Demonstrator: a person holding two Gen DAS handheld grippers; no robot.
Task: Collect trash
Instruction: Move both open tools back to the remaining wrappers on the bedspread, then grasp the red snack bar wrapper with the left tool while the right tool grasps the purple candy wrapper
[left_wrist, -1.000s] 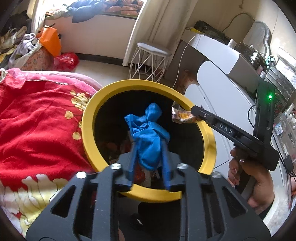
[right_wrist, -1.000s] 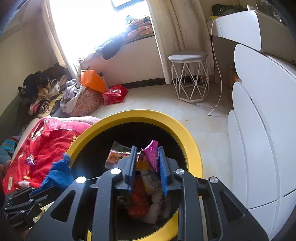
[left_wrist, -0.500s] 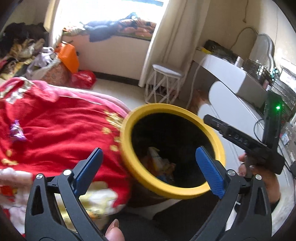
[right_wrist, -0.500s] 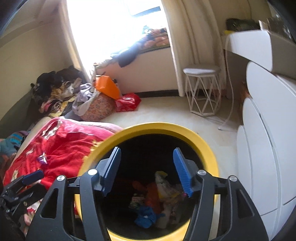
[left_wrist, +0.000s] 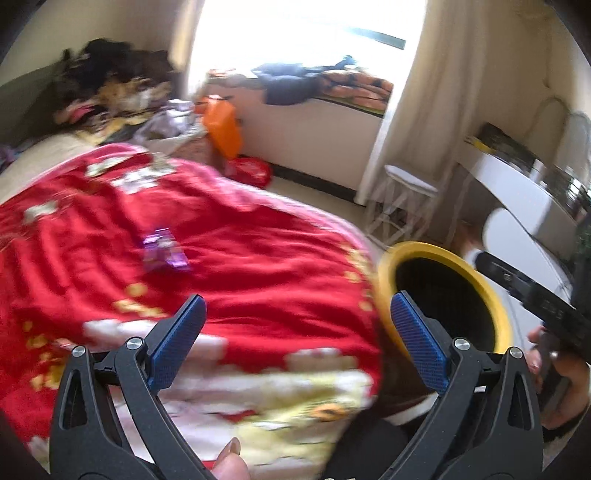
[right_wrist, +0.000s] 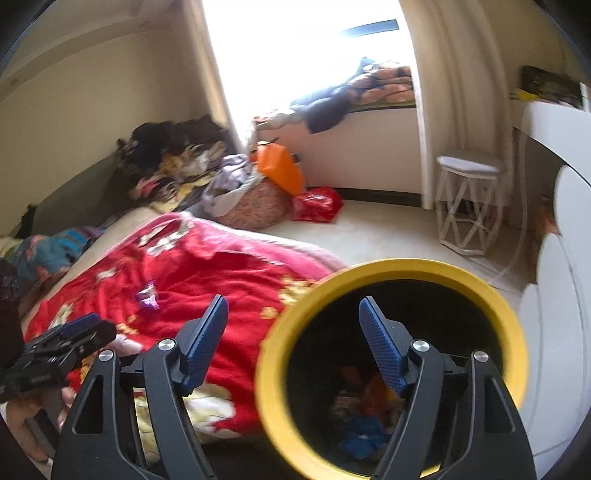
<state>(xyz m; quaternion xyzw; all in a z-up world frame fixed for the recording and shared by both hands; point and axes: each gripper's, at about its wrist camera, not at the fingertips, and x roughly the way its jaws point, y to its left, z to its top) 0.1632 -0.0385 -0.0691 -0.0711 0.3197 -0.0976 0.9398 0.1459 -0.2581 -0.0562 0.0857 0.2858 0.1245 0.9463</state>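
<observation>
Blue wad now lies in the yellow-rimmed bin with the wrappers; both drops done. Left gripper spread wide, empty, swung toward the red blanket (purple wrapper likely next). Right gripper opening, nothing between.

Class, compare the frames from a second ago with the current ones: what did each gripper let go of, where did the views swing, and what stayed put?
The left gripper dropped the blue bag into the bin and swung left over the red blanket, jaws now wide. The right gripper released its wrapper into the bin; its jaws are opening, empty. The bin, the blanket and the purple wrapper stayed put.
</observation>
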